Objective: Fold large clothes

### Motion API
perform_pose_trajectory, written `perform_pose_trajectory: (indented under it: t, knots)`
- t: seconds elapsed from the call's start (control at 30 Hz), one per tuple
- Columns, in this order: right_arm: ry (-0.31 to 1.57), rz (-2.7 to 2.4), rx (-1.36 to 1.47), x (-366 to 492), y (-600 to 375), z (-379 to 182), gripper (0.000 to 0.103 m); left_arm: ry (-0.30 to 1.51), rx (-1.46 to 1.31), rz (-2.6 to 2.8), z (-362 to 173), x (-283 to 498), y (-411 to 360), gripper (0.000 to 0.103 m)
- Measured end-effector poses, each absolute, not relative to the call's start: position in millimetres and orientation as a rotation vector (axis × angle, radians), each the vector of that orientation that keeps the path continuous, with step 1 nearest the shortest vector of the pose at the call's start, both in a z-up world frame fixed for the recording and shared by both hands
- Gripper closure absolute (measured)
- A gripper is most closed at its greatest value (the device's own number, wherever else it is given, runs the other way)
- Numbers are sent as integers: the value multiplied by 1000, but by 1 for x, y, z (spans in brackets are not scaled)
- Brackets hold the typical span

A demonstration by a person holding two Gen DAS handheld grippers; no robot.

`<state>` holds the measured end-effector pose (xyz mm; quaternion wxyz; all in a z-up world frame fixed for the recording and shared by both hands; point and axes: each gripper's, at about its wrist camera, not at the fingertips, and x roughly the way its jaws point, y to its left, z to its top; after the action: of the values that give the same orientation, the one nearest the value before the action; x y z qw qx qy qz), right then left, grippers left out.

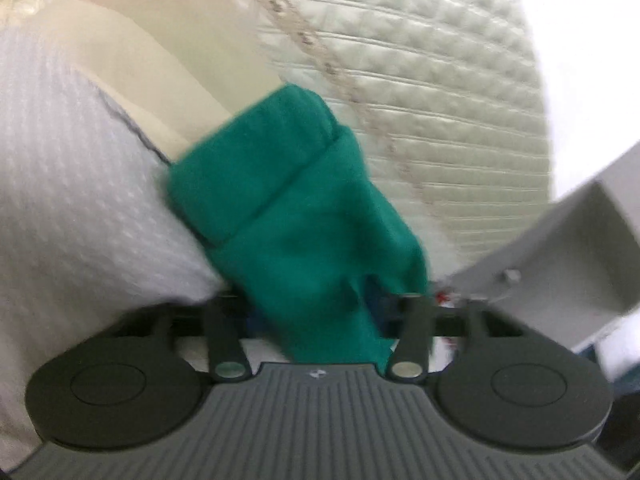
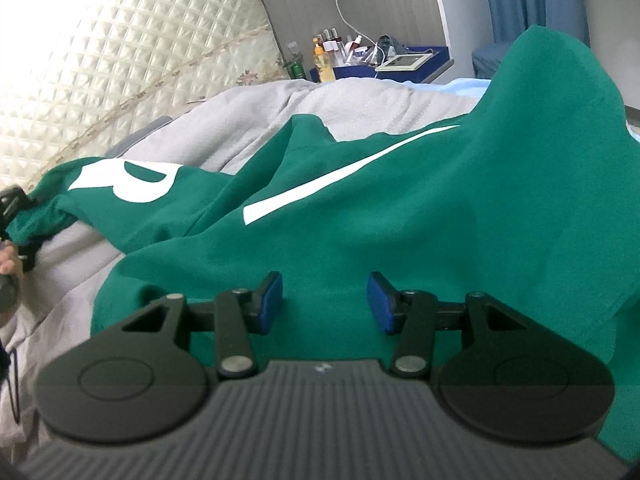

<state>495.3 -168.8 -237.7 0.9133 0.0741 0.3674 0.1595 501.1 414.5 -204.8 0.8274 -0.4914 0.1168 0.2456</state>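
Behind, bottles [image 2: 326, 56] fill a blue tray [image 2: 400, 70].

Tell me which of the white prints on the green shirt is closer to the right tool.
The long white stripe on the green shirt; the big white letter lies farther off, toward the left tool's end.

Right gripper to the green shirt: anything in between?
Nothing visible. The right gripper sits directly over the green shirt on the grey bedcover, jaws apart with only green cloth behind the gap.
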Motion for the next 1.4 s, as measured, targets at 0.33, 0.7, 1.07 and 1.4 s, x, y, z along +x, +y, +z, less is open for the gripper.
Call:
perform_pose_trajectory:
  t: [0.33, 0.7, 1.07, 1.4]
  knots:
    - [721, 291, 186, 494, -182, -231, 53, 330, -605, 508, -108, 512, 370, 93]
    - [574, 268, 279, 458, -229, -185, 53, 251, -62, 243, 13, 510, 193, 93]
    - [475, 158, 372, 436, -291, -171, 50, 303, 147, -110, -28, 502, -30, 92]
    - [394, -63, 445, 438, -343, -172, 50, 504, 128, -310, -170, 519, -146, 92]
